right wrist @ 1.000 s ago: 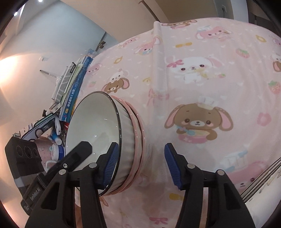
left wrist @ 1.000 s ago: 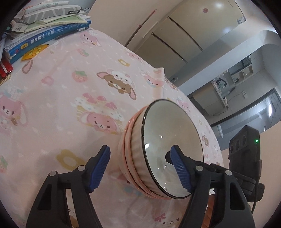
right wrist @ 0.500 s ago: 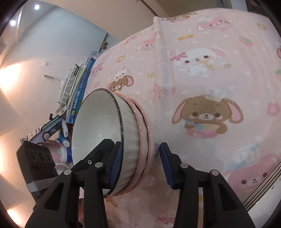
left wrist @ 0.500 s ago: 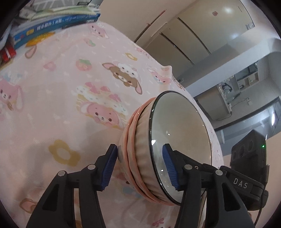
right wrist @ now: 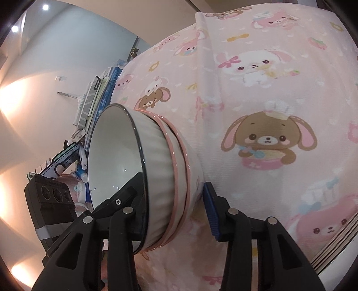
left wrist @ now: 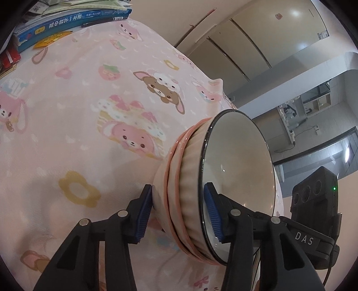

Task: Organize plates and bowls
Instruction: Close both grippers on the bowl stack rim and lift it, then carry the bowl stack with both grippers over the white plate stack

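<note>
Where the pink cartoon-print tablecloth [left wrist: 67, 125] covers the table, one stack of bowls [left wrist: 192, 190] sits tilted on it. Three bowls can be counted: one white ribbed bowl with a dark rim [right wrist: 116, 156] nested in two pink-rimmed bowls beneath it.

Two grippers work the stack from opposite sides. On the left gripper [left wrist: 176, 210], the jaws are closing, one blue pad inside the top bowl and the other touching the outer wall of the bottom bowl. On the right gripper [right wrist: 176, 210], the jaws are also closing; one finger sits inside the top bowl, while the outer blue pad stands just clear of the stack's wall.

One pile of books [left wrist: 67, 20] lies well beyond the stack at the table's far edge.
</note>
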Demonstrator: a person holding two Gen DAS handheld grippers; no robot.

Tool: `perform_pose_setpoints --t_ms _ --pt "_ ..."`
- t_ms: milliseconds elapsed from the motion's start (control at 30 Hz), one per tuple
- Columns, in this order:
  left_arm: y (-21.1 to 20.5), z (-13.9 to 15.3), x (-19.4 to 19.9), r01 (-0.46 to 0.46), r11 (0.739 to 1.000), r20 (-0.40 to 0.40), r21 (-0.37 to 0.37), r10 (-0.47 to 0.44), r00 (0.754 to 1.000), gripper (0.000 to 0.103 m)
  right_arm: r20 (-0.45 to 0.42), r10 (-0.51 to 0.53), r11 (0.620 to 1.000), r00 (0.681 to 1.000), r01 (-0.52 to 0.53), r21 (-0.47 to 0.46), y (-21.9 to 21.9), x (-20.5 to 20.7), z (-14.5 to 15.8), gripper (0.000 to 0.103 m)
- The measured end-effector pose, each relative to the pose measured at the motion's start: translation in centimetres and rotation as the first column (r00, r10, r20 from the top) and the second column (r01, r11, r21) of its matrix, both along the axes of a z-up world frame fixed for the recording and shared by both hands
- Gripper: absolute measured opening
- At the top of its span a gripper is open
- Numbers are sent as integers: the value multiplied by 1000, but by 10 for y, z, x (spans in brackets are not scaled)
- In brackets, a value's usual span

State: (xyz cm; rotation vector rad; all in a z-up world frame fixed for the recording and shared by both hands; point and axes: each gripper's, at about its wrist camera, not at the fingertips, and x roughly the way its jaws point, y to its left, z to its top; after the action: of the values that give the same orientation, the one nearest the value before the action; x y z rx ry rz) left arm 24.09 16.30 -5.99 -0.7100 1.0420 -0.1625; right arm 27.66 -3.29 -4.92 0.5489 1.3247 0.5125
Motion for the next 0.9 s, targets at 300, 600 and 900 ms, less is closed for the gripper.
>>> perform_pose_setpoints --t_ms 300,600,900 --pt "-12 16 -5 19 994 61 104 -25 998 49 -3 -8 1000 1000 8 -1 -6 -1 7 39" --pt "-18 49 -22 15 993 116 113 -28 993 48 49 -18 1000 999 17 12 -12 -11 36 39" --pt "-50 111 -47 61 989 160 132 -82 984 48 150 -63 998 987 59 35 -43 -38 96 38"
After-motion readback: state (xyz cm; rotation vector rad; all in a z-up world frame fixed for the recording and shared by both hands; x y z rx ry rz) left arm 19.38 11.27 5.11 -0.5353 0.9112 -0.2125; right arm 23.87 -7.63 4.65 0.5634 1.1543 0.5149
